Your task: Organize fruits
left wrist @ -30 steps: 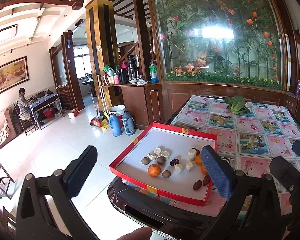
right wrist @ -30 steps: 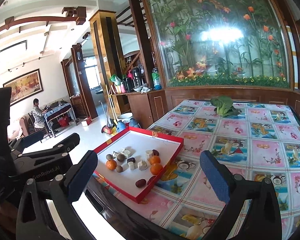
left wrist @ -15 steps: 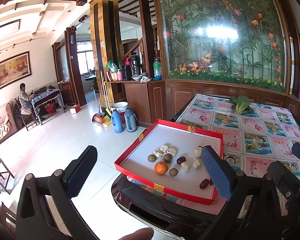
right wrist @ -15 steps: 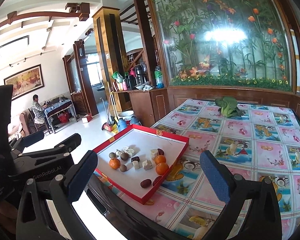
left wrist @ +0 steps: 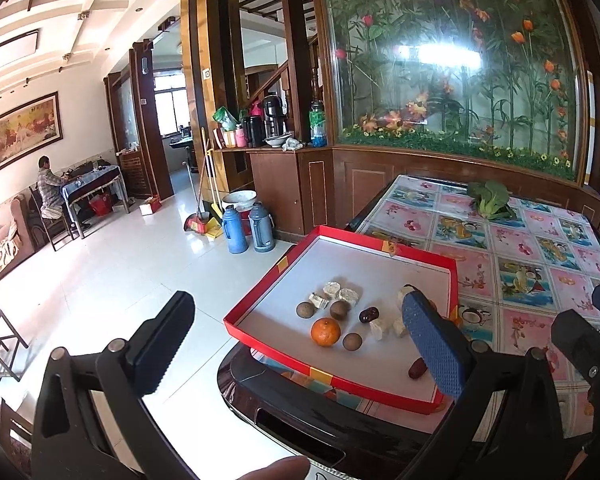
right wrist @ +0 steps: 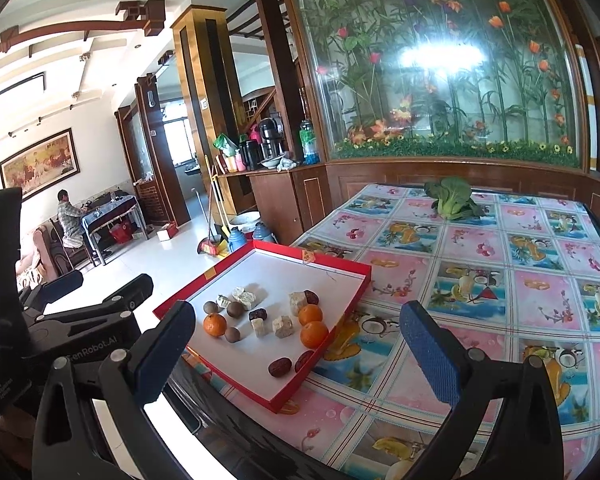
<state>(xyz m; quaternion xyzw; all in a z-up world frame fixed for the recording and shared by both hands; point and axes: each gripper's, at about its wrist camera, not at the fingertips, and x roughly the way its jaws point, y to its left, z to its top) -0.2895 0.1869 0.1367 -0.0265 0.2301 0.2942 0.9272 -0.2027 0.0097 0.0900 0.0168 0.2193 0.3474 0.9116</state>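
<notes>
Red tray [right wrist: 288, 394] holds oranges [right wrist: 314, 334], dates [right wrist: 280, 367], pale chunks [right wrist: 283, 327].

Beyond the red tray [right wrist: 342, 312] the tablecloth [right wrist: 500, 280] lies bare up to a leafy vegetable [right wrist: 452, 200] near the far edge.

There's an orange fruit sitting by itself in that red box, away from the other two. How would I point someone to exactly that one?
Start at the table with the pink and blue fruit-patterned cloth, then find the shallow red cardboard box with a white floor at its near corner. The lone small orange mandarin lies toward the box's floor-side edge, next to round brown fruits. The other two mandarins sit together, one right behind the other, on the opposite side.
</notes>
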